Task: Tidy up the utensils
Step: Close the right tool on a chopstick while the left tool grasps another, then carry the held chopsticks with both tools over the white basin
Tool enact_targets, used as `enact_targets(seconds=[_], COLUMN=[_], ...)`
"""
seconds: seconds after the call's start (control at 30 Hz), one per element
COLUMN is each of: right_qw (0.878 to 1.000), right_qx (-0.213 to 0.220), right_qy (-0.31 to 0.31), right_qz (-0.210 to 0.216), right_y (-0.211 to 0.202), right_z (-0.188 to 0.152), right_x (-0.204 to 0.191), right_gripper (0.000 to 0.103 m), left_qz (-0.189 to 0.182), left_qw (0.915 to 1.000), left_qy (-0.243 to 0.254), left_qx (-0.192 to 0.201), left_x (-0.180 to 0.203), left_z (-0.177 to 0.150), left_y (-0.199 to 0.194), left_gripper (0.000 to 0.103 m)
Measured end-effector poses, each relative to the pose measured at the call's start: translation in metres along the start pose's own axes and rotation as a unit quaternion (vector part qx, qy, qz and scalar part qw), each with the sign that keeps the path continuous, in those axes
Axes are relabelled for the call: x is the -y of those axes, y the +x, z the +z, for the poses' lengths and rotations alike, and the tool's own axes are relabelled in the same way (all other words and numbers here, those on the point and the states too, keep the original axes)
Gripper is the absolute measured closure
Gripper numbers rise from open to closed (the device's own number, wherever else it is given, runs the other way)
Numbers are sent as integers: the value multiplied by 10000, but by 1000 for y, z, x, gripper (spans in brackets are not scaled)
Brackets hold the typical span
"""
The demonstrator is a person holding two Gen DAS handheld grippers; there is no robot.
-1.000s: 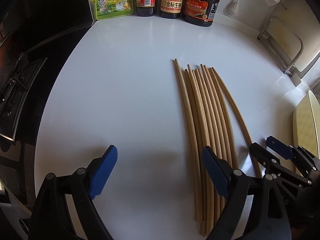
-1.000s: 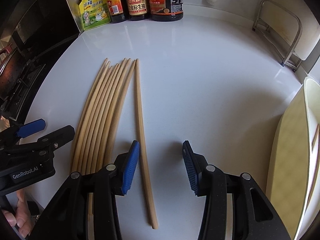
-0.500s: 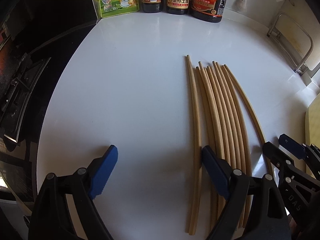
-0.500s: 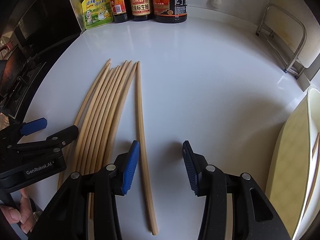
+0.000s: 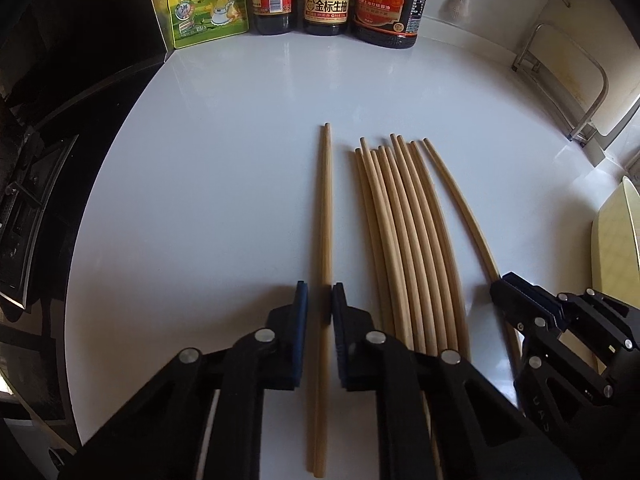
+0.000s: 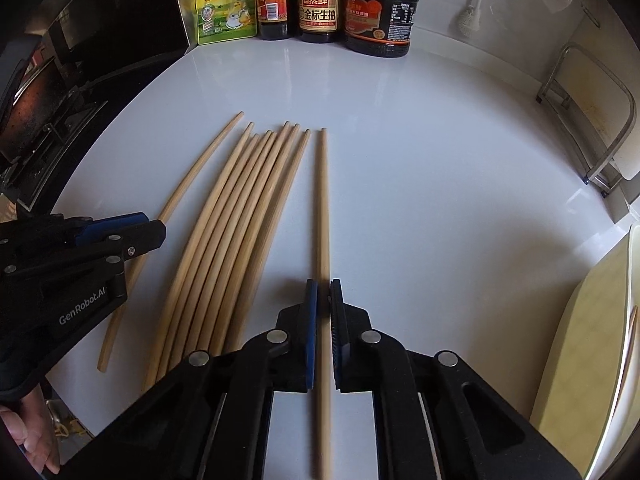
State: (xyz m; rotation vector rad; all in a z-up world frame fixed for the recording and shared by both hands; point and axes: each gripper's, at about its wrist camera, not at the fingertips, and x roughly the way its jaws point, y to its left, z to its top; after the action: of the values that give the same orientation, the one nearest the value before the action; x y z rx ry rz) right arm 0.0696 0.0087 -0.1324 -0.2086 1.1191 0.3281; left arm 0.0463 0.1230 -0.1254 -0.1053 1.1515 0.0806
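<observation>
Each gripper clamped on its own chopstick, either side of the bundle.

The left gripper [image 5: 320, 304] pinches the leftmost chopstick [image 5: 325, 216]; the right gripper [image 6: 323, 300] pinches the rightmost chopstick [image 6: 322, 208]. Both sticks lie on the white countertop [image 5: 208, 184], just beside the loose chopsticks [image 5: 404, 232] between them.

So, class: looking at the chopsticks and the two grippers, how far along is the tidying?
Early. Done: nothing is put away. In hand: the left gripper is shut on the leftmost chopstick, and the right gripper is shut on the rightmost chopstick. Left: the bunch of chopsticks lying loose on the white counter.
</observation>
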Motion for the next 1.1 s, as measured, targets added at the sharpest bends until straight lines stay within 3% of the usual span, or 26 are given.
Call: enact_targets(seconds=[0.27,0.67,0.9,1.1], right_qw=[9977,9929,9870,9785], right_qx=[-65,17,261,622], right_qy=[599,1051,1492,1947], right_qz=[318,552,533,258], right_y=[-11,-51,-84,-122], right_z=[1,2,-3,-23], right_x=[10,14,34,70], right_gripper=[97,97,97,97], left_qz=[-285,-410,-556,-821], left_qw=[9991,9982,9943,9855], left_qy=[-21,406,906,1440], left_qx=[-307,-165,129,373], left_x=[-9,-13,14,59], left_z=[-3,5,19,32], left_y=[-5,-47,-77,-101], left_gripper=[95,95,95,95])
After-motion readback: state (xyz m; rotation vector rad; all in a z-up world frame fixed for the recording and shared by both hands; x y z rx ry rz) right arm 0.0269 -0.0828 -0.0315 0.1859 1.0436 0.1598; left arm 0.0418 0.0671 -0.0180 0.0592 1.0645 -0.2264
